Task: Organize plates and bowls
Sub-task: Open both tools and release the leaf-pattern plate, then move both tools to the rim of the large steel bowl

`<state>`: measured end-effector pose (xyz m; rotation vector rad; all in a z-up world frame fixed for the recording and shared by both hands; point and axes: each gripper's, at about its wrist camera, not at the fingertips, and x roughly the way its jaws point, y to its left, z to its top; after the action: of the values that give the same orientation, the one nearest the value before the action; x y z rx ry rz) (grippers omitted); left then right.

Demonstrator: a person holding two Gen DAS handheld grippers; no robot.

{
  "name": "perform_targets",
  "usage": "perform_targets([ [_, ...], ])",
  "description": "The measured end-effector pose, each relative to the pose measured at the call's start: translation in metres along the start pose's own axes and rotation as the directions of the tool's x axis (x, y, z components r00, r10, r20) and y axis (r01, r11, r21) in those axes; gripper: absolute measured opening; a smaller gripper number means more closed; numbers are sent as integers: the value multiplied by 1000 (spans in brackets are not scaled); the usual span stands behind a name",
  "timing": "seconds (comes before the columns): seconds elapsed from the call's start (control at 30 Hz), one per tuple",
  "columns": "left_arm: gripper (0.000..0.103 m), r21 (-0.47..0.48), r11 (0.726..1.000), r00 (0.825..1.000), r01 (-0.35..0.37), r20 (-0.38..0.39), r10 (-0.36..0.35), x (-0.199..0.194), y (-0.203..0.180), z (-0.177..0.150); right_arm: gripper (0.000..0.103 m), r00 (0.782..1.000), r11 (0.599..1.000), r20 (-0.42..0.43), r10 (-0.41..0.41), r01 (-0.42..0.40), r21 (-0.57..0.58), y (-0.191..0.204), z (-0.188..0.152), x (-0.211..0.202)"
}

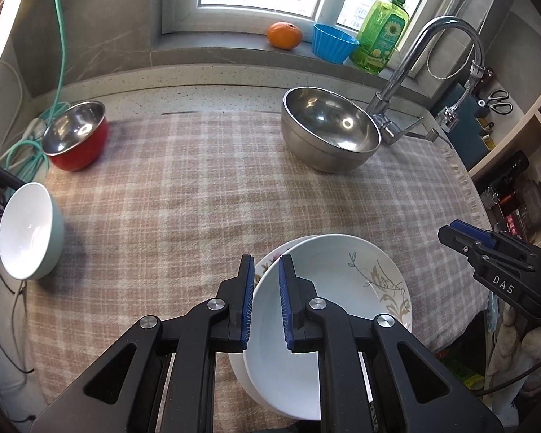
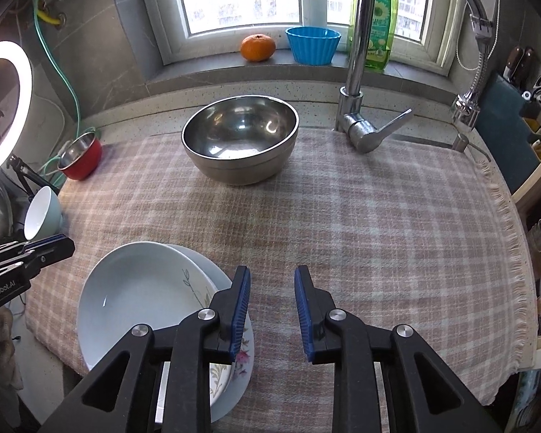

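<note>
Plate stack (image 2: 140,296) lies just below and left of the right gripper (image 2: 272,310), whose jaws are parted and empty; left gripper (image 1: 265,303) hangs over its left rim, apparently nearly closed on nothing; steel bowl (image 2: 240,137) sits well ahead.

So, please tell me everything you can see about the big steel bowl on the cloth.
The big steel bowl is round, deep and shiny, seemingly stainless steel, with a thin rolled rim. It stands upright and looks empty, reflecting the window light inside. It rests on the checked cloth at its far side, left of the faucet. Nothing else touches it.
</note>
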<state>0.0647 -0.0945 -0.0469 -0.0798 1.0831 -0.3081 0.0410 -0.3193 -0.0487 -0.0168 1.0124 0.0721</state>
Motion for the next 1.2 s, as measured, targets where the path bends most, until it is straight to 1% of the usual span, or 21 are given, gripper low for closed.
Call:
perform_targets([
  [0.2,12,-13,1000,1000,-3,10,3,4,-5,12,25,999,999,24,-21,22,-41,-4,12,-2],
  [0.27,12,-25,1000,1000,4,8,-3,7,-7,16,27,999,999,27,-18,19,-51,-7,16,-1],
  [0.37,12,-36,999,1000,9,6,-9,11,-9,22,35,1000,999,31,4,-3,-39,-17,24,3],
  [0.5,12,-67,997,999,33,2,-33,17,-11,34,36,997,997,39,74,-74,6,-37,38,8],
  [0.67,12,-104,994,999,43,21,-42,24,-10,56,36,988,985,51,149,-153,83,-62,61,20],
  [0.7,13,-111,993,999,48,24,-45,25,-10,60,36,985,982,53,163,-167,93,-65,66,23],
  [0.73,16,-118,992,998,51,28,-47,27,-9,65,36,983,979,54,175,-179,100,-67,71,27],
  [0.77,18,-123,991,998,55,31,-51,30,-10,70,36,982,976,53,183,-188,108,-70,75,31],
  [0.87,18,-137,988,997,71,33,-67,39,-12,82,36,975,965,47,219,-224,137,-74,88,44],
  [1.03,18,-151,984,996,93,9,-92,60,-14,102,36,966,952,28,256,-257,166,-74,106,70],
  [1.13,27,-172,981,996,85,1,-86,71,-11,111,36,964,949,16,266,-265,169,-72,114,81],
  [1.2,28,-193,977,995,92,-11,-96,79,-7,116,36,965,952,10,263,-261,161,-70,120,88],
])
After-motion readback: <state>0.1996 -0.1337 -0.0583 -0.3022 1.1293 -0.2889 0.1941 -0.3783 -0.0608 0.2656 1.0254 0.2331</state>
